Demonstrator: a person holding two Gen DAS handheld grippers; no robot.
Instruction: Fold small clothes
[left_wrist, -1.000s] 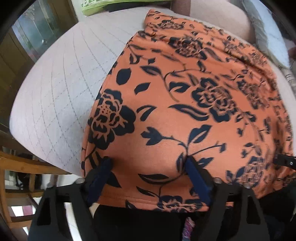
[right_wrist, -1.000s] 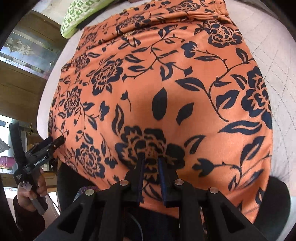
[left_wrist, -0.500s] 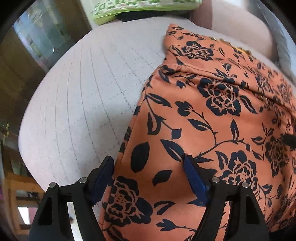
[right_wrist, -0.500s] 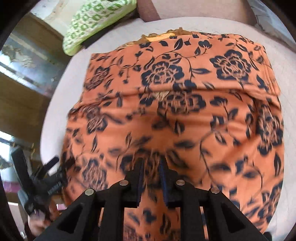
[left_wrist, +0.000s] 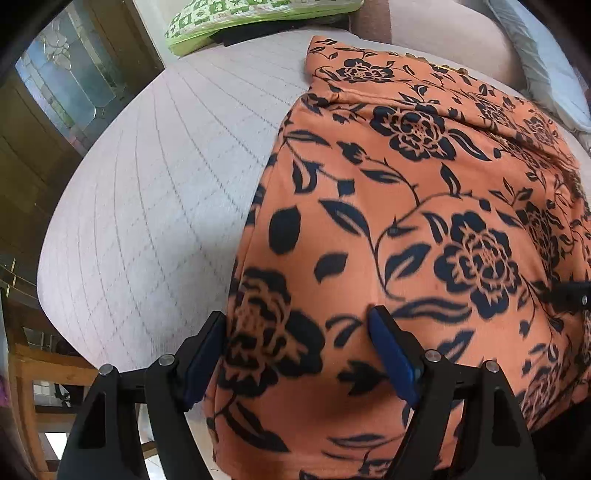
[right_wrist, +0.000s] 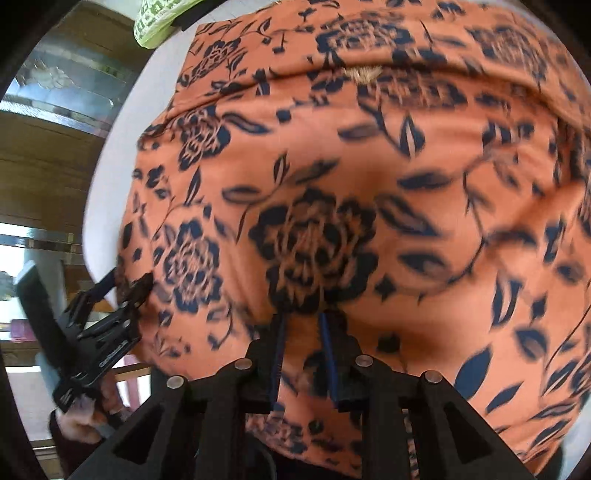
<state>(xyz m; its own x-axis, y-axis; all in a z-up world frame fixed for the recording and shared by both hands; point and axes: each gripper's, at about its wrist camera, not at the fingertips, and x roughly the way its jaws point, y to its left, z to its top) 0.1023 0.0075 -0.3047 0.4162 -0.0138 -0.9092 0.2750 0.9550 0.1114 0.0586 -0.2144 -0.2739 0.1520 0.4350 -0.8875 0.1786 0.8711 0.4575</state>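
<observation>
An orange garment with a dark blue flower print (left_wrist: 424, 229) lies spread over a pale quilted cushion (left_wrist: 159, 192), with a fold ridge across its far part. My left gripper (left_wrist: 295, 325) is open, its blue pads straddling the garment's near left corner. My right gripper (right_wrist: 301, 321) is shut on a pinch of the garment's (right_wrist: 369, 184) near edge. The left gripper also shows in the right wrist view (right_wrist: 122, 284) at the cloth's left edge.
A green and white patterned pillow (left_wrist: 258, 14) lies at the cushion's far edge. A white pillow (left_wrist: 546, 74) sits at the far right. A wooden cabinet with glass panels (left_wrist: 66, 92) stands to the left, and a wooden chair frame (left_wrist: 44, 369) is below the cushion's left edge.
The near part of the garment has been carried forward over itself, forming a fold ridge at the far side. The left gripper has shifted along the cloth's left edge and stayed open.
</observation>
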